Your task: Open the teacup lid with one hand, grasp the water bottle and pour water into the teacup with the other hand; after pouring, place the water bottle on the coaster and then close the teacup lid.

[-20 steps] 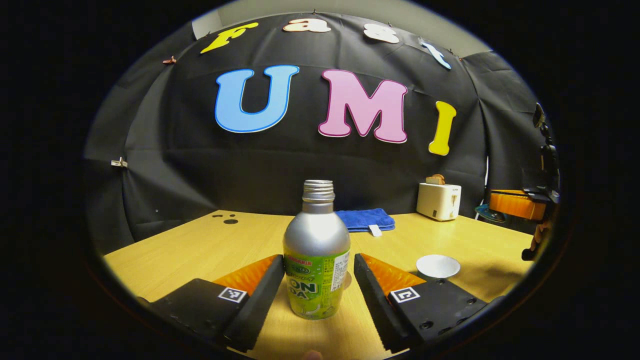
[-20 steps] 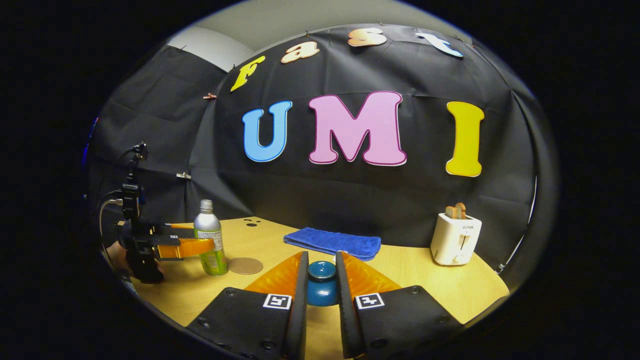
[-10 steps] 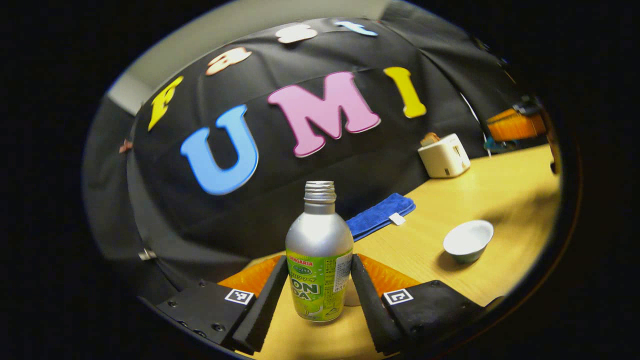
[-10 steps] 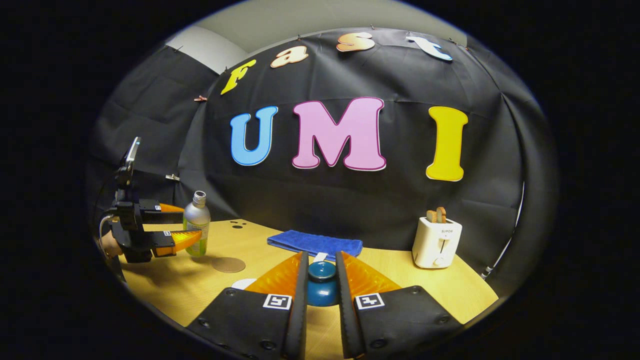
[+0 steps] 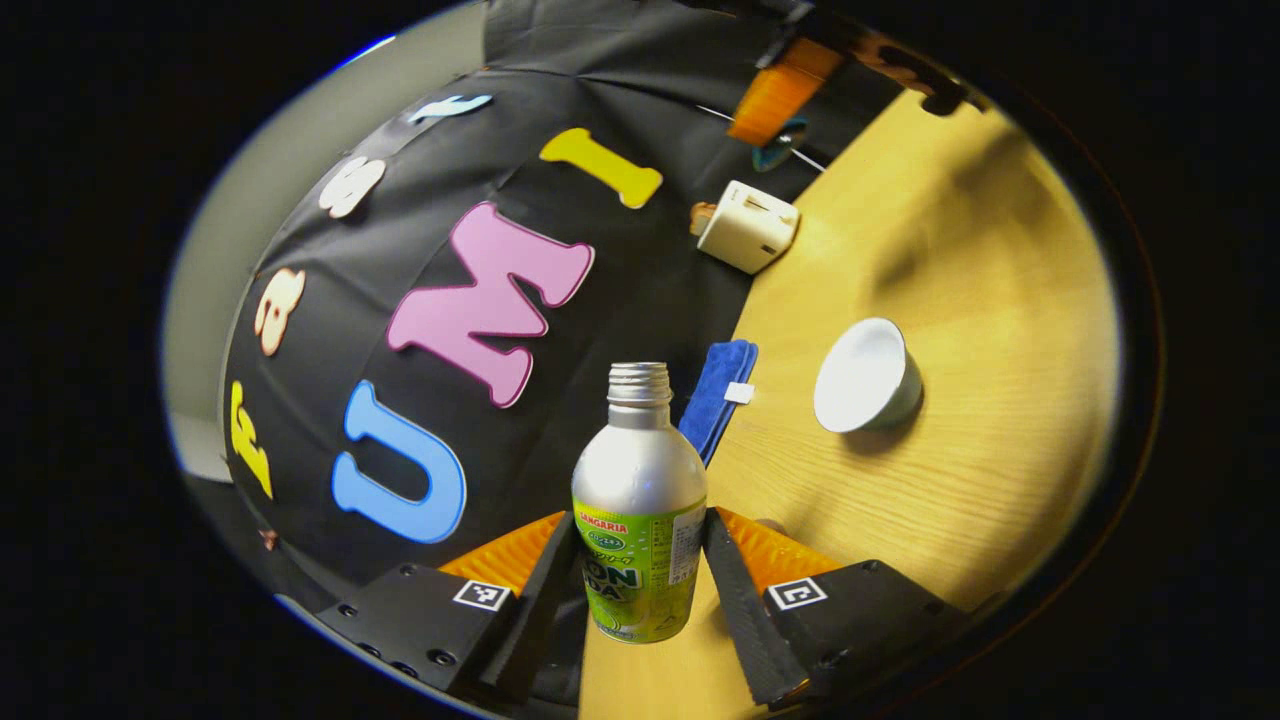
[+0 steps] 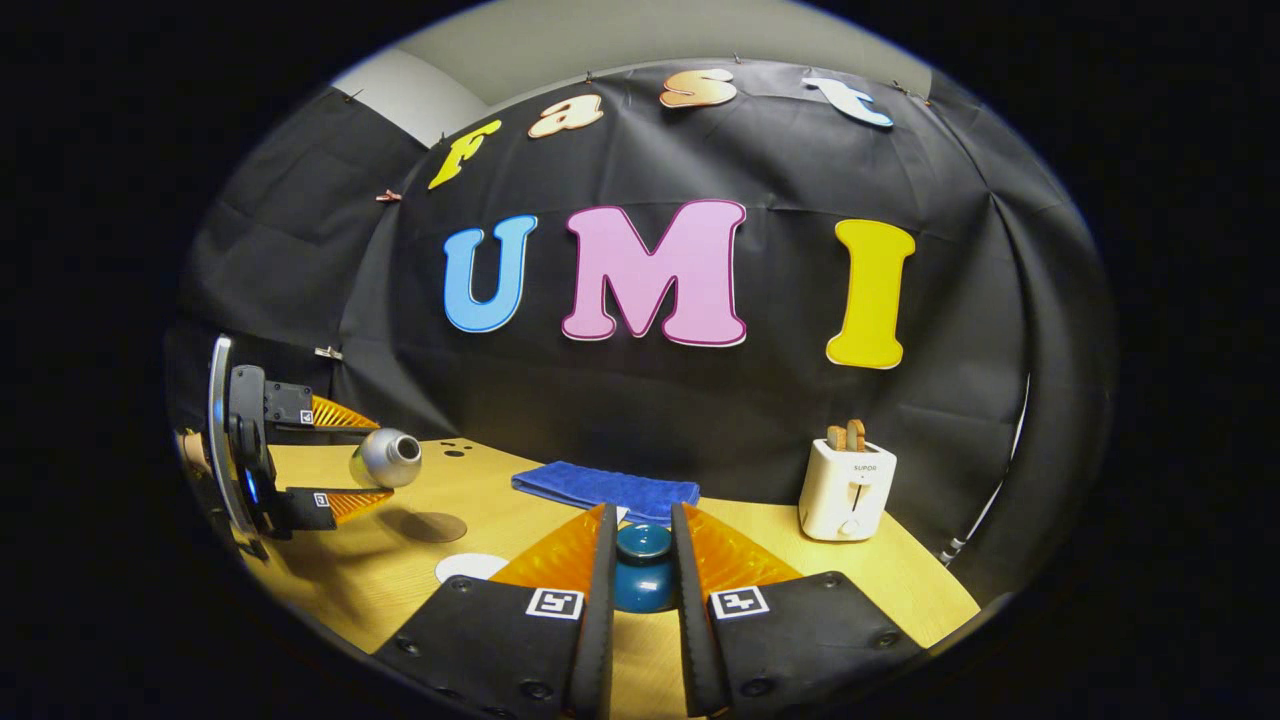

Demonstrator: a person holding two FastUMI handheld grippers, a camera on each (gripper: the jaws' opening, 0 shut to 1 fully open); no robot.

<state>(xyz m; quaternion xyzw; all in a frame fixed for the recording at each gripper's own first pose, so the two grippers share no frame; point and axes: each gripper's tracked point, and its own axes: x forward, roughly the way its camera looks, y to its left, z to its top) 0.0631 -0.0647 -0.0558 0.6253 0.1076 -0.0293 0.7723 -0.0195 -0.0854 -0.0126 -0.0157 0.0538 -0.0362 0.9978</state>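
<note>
At lower centre of the left gripper view, the left claw pinches the silver-and-green aluminium water bottle, now tipped toward the uncovered white ceramic teacup; right claw grips the blue lid; pouring looks imminent.

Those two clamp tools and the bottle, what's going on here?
A person is working a hand-held gripper in each hand. The left hand-held gripper is shut on a water bottle and has it tipped on its side above the table, mouth towards the open white teacup. The right hand-held gripper holds the blue teacup lid clear. The round coaster lies bare.
</note>
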